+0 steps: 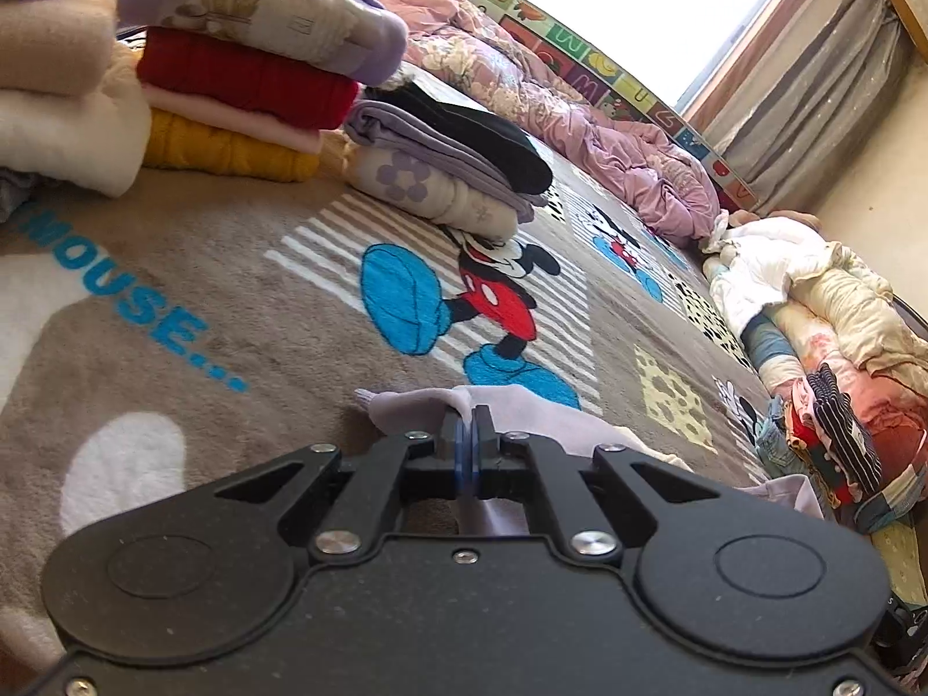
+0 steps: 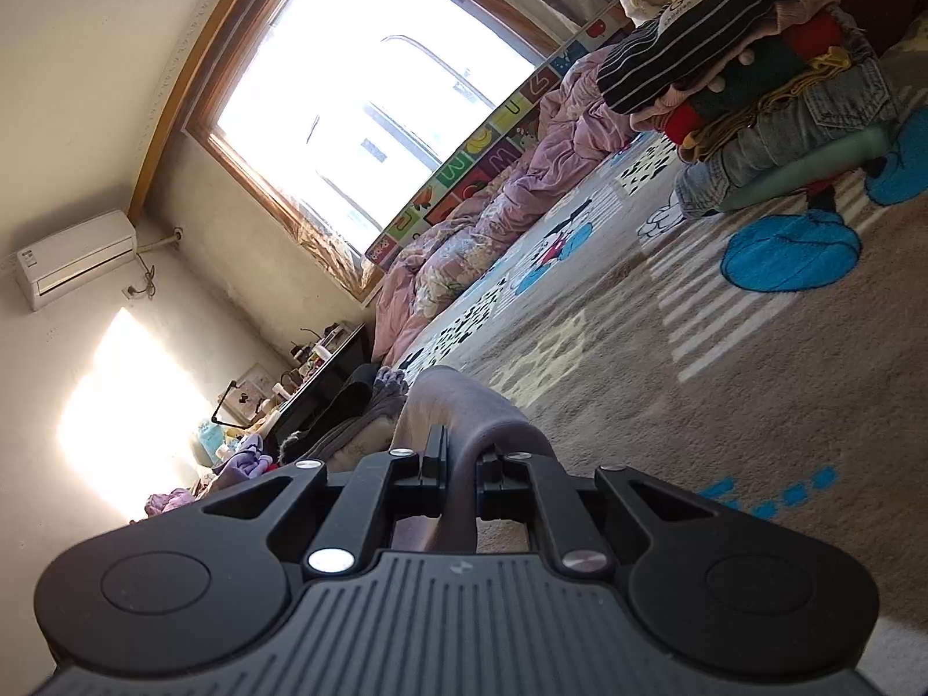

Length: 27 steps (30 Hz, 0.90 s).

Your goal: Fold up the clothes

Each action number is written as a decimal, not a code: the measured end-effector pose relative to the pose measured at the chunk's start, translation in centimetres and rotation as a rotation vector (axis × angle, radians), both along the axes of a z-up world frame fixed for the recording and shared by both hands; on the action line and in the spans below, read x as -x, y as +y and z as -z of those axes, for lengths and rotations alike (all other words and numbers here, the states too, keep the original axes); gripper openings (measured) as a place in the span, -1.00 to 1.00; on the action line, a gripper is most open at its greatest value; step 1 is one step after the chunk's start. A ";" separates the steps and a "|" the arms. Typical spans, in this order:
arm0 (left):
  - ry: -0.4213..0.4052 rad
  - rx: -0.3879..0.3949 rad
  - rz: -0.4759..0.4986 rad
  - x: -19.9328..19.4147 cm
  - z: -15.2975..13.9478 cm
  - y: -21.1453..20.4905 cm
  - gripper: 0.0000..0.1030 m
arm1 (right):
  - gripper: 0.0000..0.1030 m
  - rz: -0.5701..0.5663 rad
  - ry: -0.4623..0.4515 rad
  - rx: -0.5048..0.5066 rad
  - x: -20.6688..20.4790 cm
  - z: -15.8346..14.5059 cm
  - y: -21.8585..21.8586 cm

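A pale lilac garment (image 1: 522, 412) lies on the brown cartoon blanket (image 1: 243, 290) just ahead of my left gripper (image 1: 467, 426), which is shut on a fold of its edge. In the right wrist view the same lilac garment (image 2: 458, 406) bulges up between the fingers of my right gripper (image 2: 461, 452), which is shut on it, low over the blanket (image 2: 725, 406). Most of the garment is hidden under the two gripper bodies.
Folded stacks stand at the back left: a red, pink and mustard stack (image 1: 243, 110) and a lilac and black stack (image 1: 452, 174). A heap of unfolded clothes (image 1: 829, 406) lies right; the same heap of clothes (image 2: 771, 87) shows from the right wrist. A pink quilt (image 1: 580, 116) lines the window side.
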State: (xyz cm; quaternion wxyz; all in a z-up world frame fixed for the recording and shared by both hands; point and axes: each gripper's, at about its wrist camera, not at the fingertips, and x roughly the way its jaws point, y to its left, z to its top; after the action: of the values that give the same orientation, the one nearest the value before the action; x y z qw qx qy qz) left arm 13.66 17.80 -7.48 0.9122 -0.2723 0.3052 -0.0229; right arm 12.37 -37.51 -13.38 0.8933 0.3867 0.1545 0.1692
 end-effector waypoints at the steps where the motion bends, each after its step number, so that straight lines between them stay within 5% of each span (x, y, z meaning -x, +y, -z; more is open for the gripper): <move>1: 0.004 -0.001 -0.015 0.3 0.2 0.3 -1.00 | -0.80 0.008 0.007 -0.001 0.1 0.1 -0.2; 8: 0.055 0.006 -0.088 2.2 1.9 1.9 -1.00 | -0.79 0.063 0.082 0.043 0.5 0.9 -0.6; 20: 0.152 -0.096 -0.150 4.3 2.8 2.3 -1.00 | -0.73 0.129 0.218 0.154 0.8 2.0 -0.6; 23: 0.165 -0.101 -0.162 4.8 2.9 2.4 -0.96 | -0.47 0.164 0.226 0.160 1.3 1.8 -0.8; 24: 0.169 -0.103 -0.166 4.9 2.9 2.5 -0.89 | -0.26 0.177 0.219 0.158 1.6 1.6 -1.0; 27: 0.165 -0.106 -0.179 5.3 2.5 2.8 -0.54 | -0.16 0.211 0.188 0.170 2.4 0.8 -1.2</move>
State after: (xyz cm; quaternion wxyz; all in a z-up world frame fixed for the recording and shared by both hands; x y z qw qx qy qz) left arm 8.36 20.56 -9.97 0.8954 -0.2509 0.3546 0.0974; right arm 10.02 -38.72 -14.20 0.9173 0.3377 0.2098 0.0240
